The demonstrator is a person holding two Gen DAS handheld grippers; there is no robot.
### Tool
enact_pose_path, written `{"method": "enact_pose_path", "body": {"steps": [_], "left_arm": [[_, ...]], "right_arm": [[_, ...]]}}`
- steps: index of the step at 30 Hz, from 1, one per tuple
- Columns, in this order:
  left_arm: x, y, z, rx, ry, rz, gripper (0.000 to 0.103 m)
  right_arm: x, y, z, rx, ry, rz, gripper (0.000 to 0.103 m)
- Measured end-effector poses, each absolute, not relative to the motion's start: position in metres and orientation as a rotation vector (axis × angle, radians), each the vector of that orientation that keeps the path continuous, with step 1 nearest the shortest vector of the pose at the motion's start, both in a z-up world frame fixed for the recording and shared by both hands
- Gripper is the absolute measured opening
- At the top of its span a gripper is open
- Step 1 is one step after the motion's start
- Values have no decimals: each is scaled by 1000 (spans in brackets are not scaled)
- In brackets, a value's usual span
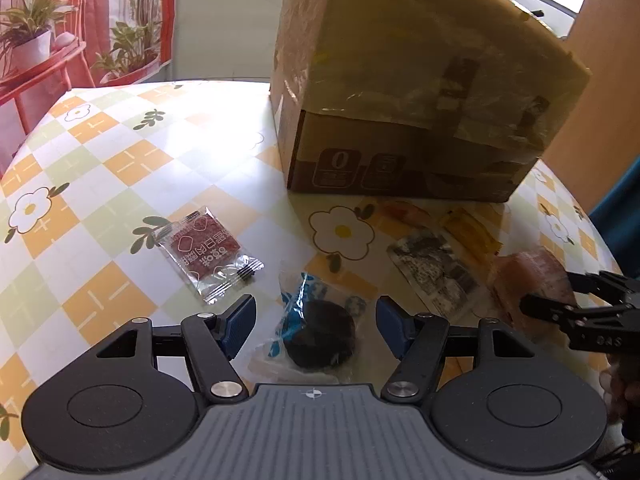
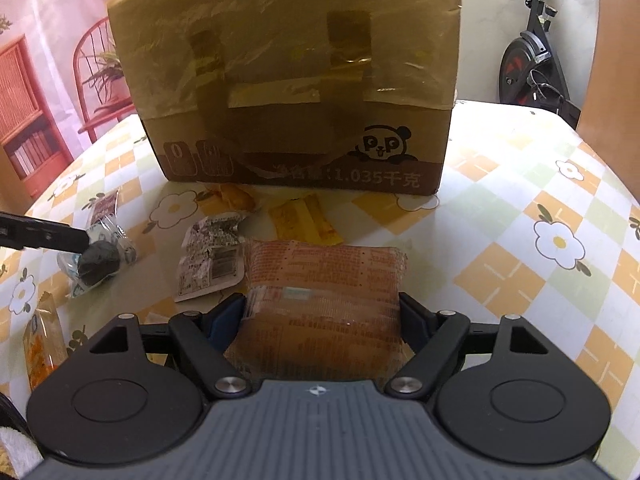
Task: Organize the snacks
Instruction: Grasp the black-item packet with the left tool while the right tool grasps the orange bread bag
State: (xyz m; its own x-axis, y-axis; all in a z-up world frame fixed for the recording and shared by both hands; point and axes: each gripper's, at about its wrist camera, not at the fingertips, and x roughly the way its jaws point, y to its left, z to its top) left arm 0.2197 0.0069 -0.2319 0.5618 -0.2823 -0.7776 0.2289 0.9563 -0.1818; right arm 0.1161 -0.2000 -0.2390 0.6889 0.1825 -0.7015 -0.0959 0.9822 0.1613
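While the snacks lie scattered along the near part of the tabletop [image 1: 120, 152], in front of a taped cardboard box [image 2: 296, 92] that stands toward the far edge, two pick-ups are judged to be in hand at once. The right hand-held gripper [image 2: 322, 316] is seen with its jaws on either side of a large orange packet [image 2: 324, 280]; the pads appear to press its two sides, so the packet is taken as pinched. The left hand-held gripper [image 1: 316, 322] is spread, with a small clear packet holding a dark round cake [image 1: 320, 332] lying between its jaws but not yet touched by the pads. A red sachet [image 1: 208, 254] is found just to the left of that packet, and a printed black-and-white packet [image 2: 212, 256] and a yellow packet [image 2: 304, 220] lie between the two grippers' targets and the box; another orange-printed packet [image 2: 42, 344] is seen near the left edge. The box is closed and taped over, so nothing can be said of its contents, and no open container for the snacks is visible. Next, the left jaws would need to be closed squarely on the cake packet, gently, since the wrapper is slippery and the cake soft. The orange packet would then need to be lifted level so it does not slide out.
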Motion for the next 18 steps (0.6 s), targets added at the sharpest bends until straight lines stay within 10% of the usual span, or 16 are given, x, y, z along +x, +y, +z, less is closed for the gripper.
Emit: {"method": "enact_pose_path", "body": {"steps": [18], "left_arm": [[213,6,-249,-88,940,-267,68]], "right_arm": [[113,-199,-242,130,776,158,81]]}}
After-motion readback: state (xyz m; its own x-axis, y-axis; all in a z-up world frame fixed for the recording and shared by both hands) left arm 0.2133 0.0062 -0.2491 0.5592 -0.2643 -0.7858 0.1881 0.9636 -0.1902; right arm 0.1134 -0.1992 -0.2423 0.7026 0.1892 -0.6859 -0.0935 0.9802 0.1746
